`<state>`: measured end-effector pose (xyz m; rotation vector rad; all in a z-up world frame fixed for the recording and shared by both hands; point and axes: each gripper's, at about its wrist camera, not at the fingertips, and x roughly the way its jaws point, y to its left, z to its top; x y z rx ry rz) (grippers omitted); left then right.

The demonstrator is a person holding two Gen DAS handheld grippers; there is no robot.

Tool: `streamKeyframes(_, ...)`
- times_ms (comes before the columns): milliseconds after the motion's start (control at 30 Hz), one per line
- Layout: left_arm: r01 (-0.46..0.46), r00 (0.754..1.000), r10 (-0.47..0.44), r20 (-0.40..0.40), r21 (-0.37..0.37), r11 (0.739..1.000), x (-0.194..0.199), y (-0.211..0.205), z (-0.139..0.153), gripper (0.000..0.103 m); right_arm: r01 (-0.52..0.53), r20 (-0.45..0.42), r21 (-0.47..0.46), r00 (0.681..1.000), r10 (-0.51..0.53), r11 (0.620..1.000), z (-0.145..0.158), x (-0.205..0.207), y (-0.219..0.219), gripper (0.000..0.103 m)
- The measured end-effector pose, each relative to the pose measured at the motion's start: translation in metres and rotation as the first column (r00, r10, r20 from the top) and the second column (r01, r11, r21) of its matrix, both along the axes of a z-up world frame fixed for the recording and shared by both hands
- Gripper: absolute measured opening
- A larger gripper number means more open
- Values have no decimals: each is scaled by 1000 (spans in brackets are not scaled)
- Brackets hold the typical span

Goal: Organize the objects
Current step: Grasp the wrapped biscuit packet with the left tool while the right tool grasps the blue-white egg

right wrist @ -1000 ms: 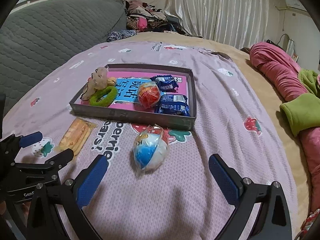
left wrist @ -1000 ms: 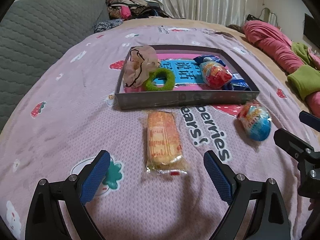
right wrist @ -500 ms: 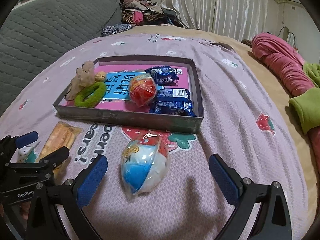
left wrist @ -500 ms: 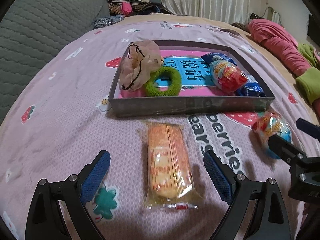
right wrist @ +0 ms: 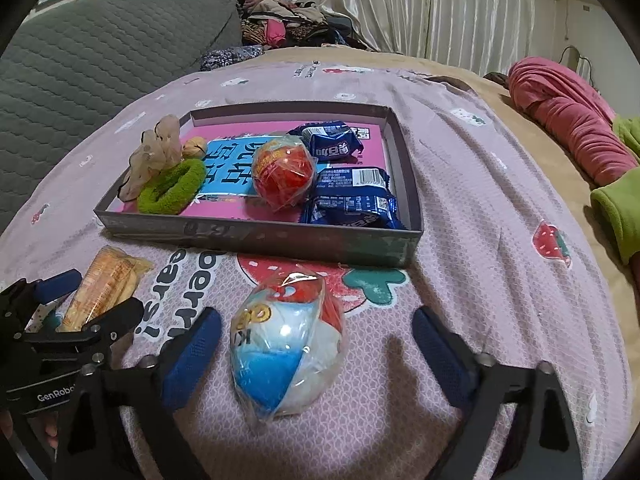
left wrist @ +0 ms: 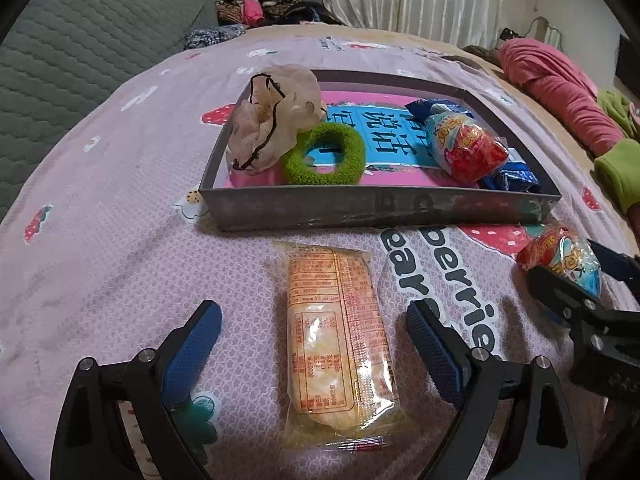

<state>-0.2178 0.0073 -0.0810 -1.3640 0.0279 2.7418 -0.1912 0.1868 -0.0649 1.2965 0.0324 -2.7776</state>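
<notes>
An orange wrapped snack bar (left wrist: 336, 344) lies lengthwise on the pink bedspread between the open fingers of my left gripper (left wrist: 314, 340); it also shows in the right wrist view (right wrist: 102, 286). A blue, white and red wrapped toy egg (right wrist: 288, 348) lies between the open fingers of my right gripper (right wrist: 316, 344), also seen at the right of the left wrist view (left wrist: 560, 258). The grey tray (left wrist: 380, 208) (right wrist: 256, 236) just beyond holds a beige scrunchie (left wrist: 272, 116), a green hair tie (left wrist: 324, 152), a red egg (right wrist: 284, 172) and blue snack packs (right wrist: 352, 204).
A grey quilted headboard (right wrist: 100, 52) rises at the left. Pink and green bedding (right wrist: 572, 128) lies along the right side. Piled clothes (right wrist: 288, 28) and a curtain stand at the back.
Both grippers have moved forward and down: the snack bar now lies between the left fingers and the egg between the right fingers. Both stay open.
</notes>
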Motion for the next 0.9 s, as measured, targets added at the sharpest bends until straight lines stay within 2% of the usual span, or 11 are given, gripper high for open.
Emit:
streamKeyframes(100,6,1000,-6,1,4,1000,1,1,-1,79,-6,3,5,1000,6,1000,-2,-2,-2,80)
streamKeyframes(133,12,1000,-12,3,6,1000,0,2,-1,70,-9,3,7,1000,9,1000,-3,-2,-2,79)
streamKeyframes(200,16,1000,-16,2,9,1000,2,2,-1,60,-14,2,9,1000,14,1000,-4,-3,-4,74)
streamKeyframes(267,22,1000,-22,1,6,1000,2,4,0,59,-22,4,10,1000,22,1000,-5,-3,-5,69)
streamKeyframes(300,25,1000,-25,0,5,1000,2,5,0,55,-27,5,10,1000,27,1000,-5,-3,-7,67)
streamKeyframes(333,27,1000,-27,-2,4,1000,2,6,-1,45,-31,5,11,1000,31,999,-5,-2,-7,65)
streamKeyframes(367,28,1000,-28,-3,4,1000,2,6,-1,41,-35,5,11,999,35,999,-6,-2,-8,60)
streamKeyframes(400,30,1000,-30,-3,2,1000,2,6,-1,40,-40,7,8,999,40,999,-6,-2,-9,53)
streamKeyframes(633,41,999,-41,-7,19,999,7,5,0,39,-52,-12,-11,999,51,999,-2,6,-10,53)
streamKeyframes(900,44,998,-44,-44,11,999,21,6,18,39,-59,-47,-24,997,58,998,21,18,-7,53)
